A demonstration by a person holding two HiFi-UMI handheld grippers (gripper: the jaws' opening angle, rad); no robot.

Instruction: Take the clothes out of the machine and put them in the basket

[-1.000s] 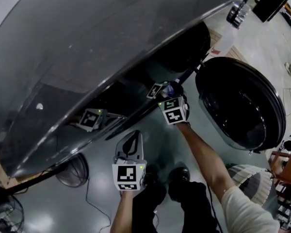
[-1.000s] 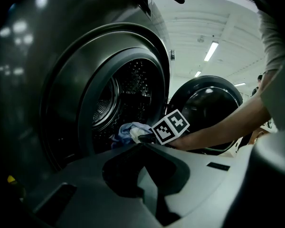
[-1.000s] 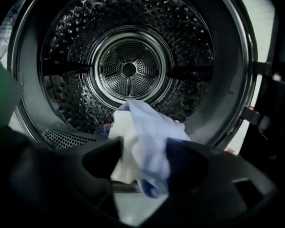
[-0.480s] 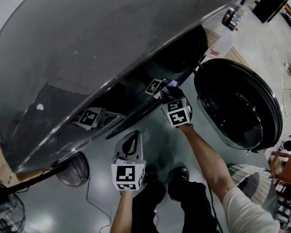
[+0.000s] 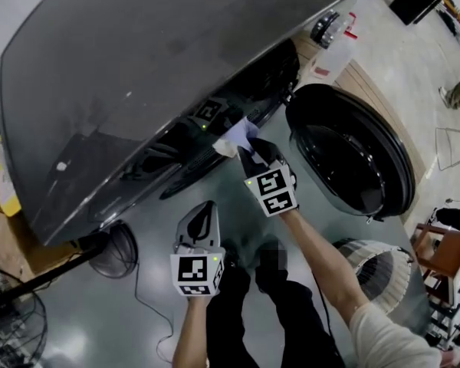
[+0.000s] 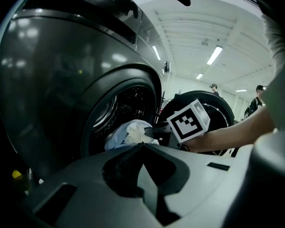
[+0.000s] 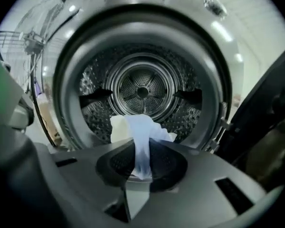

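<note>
We have the right gripper (image 5: pixel 245 153) jaws just closed, pinching a pale cloth (image 7: pixel 141 129) at the machine (image 5: pixel 138 67) mouth. The left gripper (image 5: pixel 203 219) jaws are together and empty, below that mouth. The carry to the basket (image 5: pixel 376 271) remains.

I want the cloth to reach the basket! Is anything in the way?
The right hand-held gripper holds the white cloth at the mouth of the machine. The open door sticks out beside the way to the basket; the cloth must pass near its edge. Nothing else visible blocks it.
</note>
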